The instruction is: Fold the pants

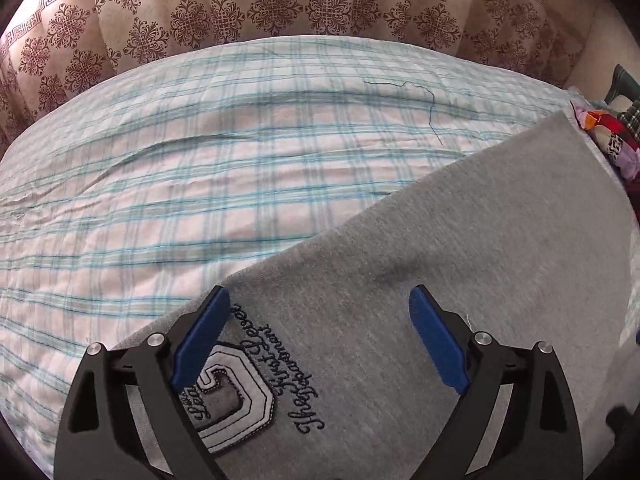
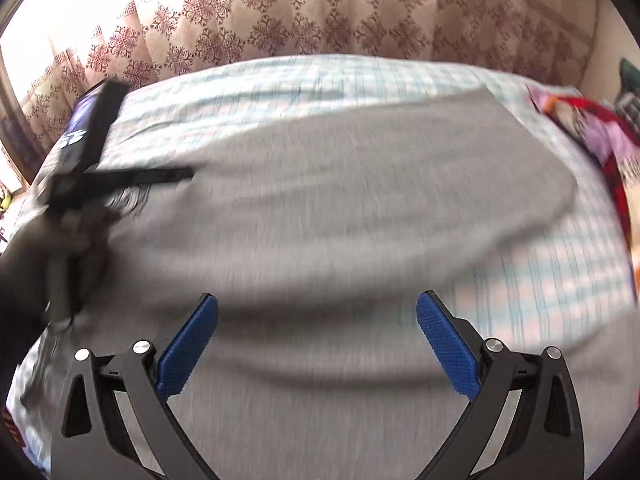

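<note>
Grey sweatpants lie flat on the plaid bed sheet, running from the near edge to the far right. An embroidered patch with script lettering sits by the left finger. My left gripper hovers open over this end with nothing between its blue pads. In the right wrist view, the same grey pants spread across the bed, blurred by motion. My right gripper is open above them, holding nothing. The left gripper's body and a dark sleeve show at the left.
A patterned curtain hangs behind the bed. Colourful bedding is piled at the far right edge, red and purple. A loose dark thread lies on the sheet.
</note>
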